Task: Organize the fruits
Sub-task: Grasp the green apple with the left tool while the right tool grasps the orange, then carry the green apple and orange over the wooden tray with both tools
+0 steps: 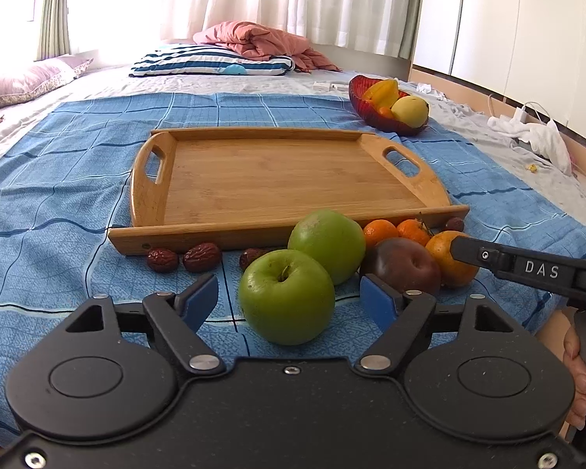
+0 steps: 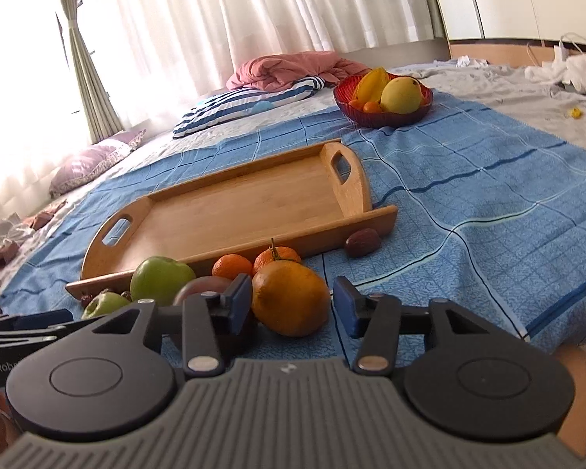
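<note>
Our tray [image 1: 285, 179] ahead lies bare — left gripper [image 1: 289, 301] brackets an apple [image 1: 287, 297], right gripper [image 2: 293, 305] an orange [image 2: 291, 297], neither gripped.

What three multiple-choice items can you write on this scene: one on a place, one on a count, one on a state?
1. Where does the red bowl stand?
A. in the wooden tray
B. on the blue blanket, beyond the tray
C. on a chair

2. How many green apples are there?
A. one
B. four
C. two

3. In what state is the tray?
A. empty
B. full of fruit
C. upside down

Key: B, the bowl rests on the blanket past the tray's far corner; C, two apples lie before the tray; A, only bare wood shows inside it.
</note>
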### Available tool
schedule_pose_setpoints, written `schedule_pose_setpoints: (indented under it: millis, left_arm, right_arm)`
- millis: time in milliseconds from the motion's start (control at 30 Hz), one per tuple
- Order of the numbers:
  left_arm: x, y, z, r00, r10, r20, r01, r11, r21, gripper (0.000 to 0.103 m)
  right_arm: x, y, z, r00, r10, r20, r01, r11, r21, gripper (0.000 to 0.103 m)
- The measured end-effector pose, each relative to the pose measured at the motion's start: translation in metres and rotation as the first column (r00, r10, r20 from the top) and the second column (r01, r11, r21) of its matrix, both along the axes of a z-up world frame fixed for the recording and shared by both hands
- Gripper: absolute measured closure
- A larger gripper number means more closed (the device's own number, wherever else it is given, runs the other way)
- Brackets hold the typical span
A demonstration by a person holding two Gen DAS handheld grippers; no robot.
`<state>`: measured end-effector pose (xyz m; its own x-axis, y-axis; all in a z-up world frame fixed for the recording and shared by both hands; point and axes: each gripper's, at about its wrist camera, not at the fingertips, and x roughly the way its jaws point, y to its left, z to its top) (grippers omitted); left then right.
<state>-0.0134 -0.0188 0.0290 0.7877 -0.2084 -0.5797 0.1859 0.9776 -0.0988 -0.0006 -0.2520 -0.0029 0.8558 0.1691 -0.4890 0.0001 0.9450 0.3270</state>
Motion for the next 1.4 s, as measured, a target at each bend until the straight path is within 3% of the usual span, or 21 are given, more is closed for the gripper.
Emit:
schedule_pose_setpoints:
  millis: [100, 267, 400, 567, 733, 1133, 1400]
  left_arm:
    - [0.004, 0.000, -0.004, 1.000, 0.017, -0.013, -0.017, 1.000, -0.006, 0.026]
    - [0.011, 0.001, -0.011, 0.998, 0.023, -0.050, -0.026, 0.999, -0.047, 0.039]
    - [0.014, -0.001, -0.016, 0.997, 0.045, -0.063, -0.047, 0.998, -0.036, 0.046]
    - [0.020, -0.001, -0.021, 0.996, 0.047, -0.070, -0.050, 0.998, -0.041, 0.045]
    - [0.022, -0.002, -0.020, 0.996, 0.050, -0.074, -0.054, 0.998, -0.044, 0.046]
    - [0.018, 0.002, 0.004, 0.996, 0.083, 0.034, -0.084, 0.996, 0.039, 0.046]
    - [0.048, 0.007, 0.034, 0.992, 0.081, 0.099, -0.086, 0.995, 0.050, 0.046]
  right_arm:
    - [0.004, -0.003, -0.003, 1.000, -0.009, -0.015, 0.010, 0.999, 0.045, 0.048]
    - [0.007, -0.002, -0.006, 1.000, -0.023, -0.016, 0.024, 0.998, 0.059, 0.048]
    - [0.010, -0.003, -0.008, 0.999, -0.031, -0.025, 0.033, 0.996, 0.087, 0.044]
    - [0.021, -0.003, -0.015, 0.998, -0.036, -0.057, 0.042, 0.992, 0.117, 0.042]
    - [0.025, -0.006, -0.016, 0.996, -0.037, -0.077, 0.047, 0.990, 0.135, 0.048]
    - [0.019, 0.007, 0.010, 0.997, -0.066, 0.042, 0.070, 0.994, -0.084, 0.048]
    - [0.043, 0.007, 0.034, 0.994, -0.046, 0.102, 0.063, 0.984, -0.169, 0.048]
